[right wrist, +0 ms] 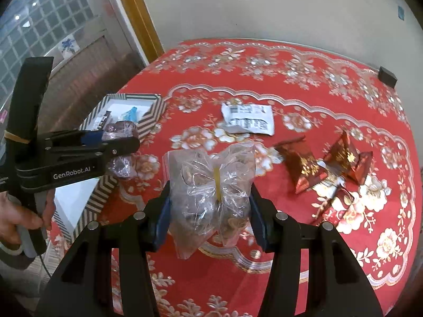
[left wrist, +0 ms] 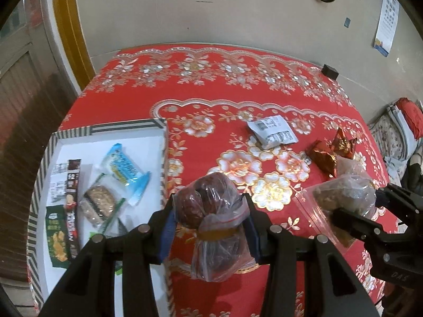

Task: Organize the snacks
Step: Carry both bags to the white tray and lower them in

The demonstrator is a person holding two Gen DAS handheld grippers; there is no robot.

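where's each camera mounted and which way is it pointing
Left wrist: on the left gripper, looking down its fingers at a bag of dark red snacks it holds, striped box left.
Right wrist: on the right gripper, looking down at its clear bag of brown snacks; a hand shows.
Shared: red floral tablecloth, white packet, each other's gripper.

Both fisheye views were evenly and fairly brightly lit, with soft, faint shadows and dark vignetted corners. Straight lines bowed strongly toward the edges, where detail smeared. Small glints showed on the clear plastic bag (right wrist: 211, 185) and the embroidered red cloth (left wrist: 238, 79); the centre stayed reasonably sharp.
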